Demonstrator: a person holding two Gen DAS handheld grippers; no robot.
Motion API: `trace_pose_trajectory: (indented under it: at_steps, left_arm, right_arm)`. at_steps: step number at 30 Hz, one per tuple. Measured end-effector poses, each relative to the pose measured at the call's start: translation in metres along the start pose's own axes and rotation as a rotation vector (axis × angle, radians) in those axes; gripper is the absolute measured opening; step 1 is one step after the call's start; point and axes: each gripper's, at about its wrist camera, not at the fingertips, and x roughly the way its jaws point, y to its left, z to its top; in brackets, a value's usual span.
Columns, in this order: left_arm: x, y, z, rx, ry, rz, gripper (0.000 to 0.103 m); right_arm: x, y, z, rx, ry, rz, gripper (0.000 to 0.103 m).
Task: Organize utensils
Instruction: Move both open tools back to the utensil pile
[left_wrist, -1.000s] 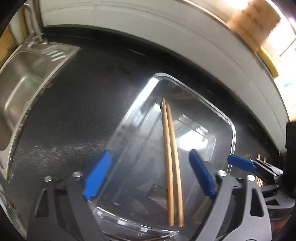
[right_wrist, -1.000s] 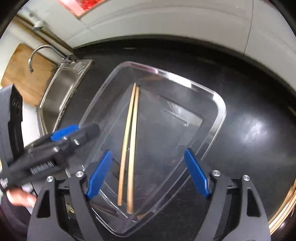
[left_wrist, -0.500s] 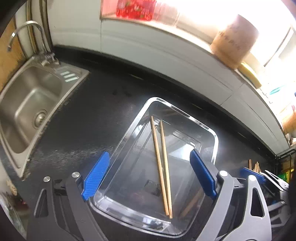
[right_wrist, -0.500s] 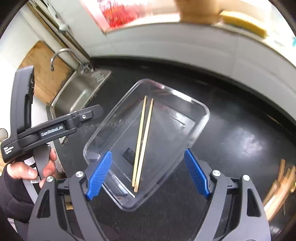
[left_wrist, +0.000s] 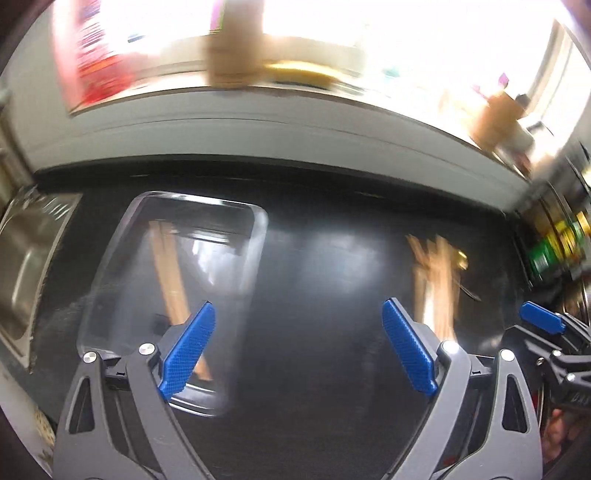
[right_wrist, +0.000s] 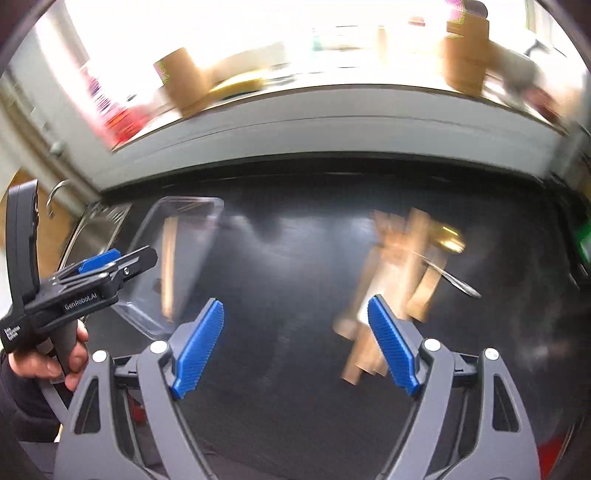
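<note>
A clear plastic tray (left_wrist: 255, 236) lies on the black counter at the left, with two wooden chopsticks (left_wrist: 170, 273) in it; it also shows in the right wrist view (right_wrist: 147, 225). A blurred pile of wooden utensils (left_wrist: 436, 280) lies at the right, with a metal spoon (right_wrist: 454, 280) among them (right_wrist: 399, 273). My left gripper (left_wrist: 299, 347) is open and empty above the bare counter, right of the tray. My right gripper (right_wrist: 295, 343) is open and empty, its right finger just before the pile. The left gripper also shows in the right wrist view (right_wrist: 103, 266).
A steel sink (left_wrist: 26, 266) sits at the far left with a tap (right_wrist: 55, 195). A white backsplash runs along the back, with cardboard tubes (right_wrist: 465, 55) and a yellow sponge on the sill. Bottles (left_wrist: 554, 240) stand at the far right.
Both grippers have swung right and pulled back from the tray, which now sits at the left of both views. The utensil pile has come into view. Both stay open.
</note>
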Motion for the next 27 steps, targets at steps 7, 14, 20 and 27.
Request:
trace_pose_trajectory:
  at_steps: [7,14,20,27]
  left_arm:
    - [0.01,-0.1,-0.023,0.116,0.029,-0.054,0.089]
    - [0.012,-0.146,-0.031,0.167,0.023,-0.046,0.089]
    - [0.015,-0.153,-0.029,0.178,0.013,-0.019,0.089]
    - [0.049,-0.154,-0.027,0.231,0.032,0.031,0.089]
  right_arm:
    - [-0.056,-0.09,-0.039,0.095,-0.039,-0.091,0.078]
    - [-0.079,-0.125,-0.047,0.128,-0.07,-0.095,0.078]
    - [-0.078,-0.131,-0.042,0.118,-0.069,-0.079,0.078]
    - [-0.058,-0.141,-0.03,0.11,-0.048,-0.081,0.078]
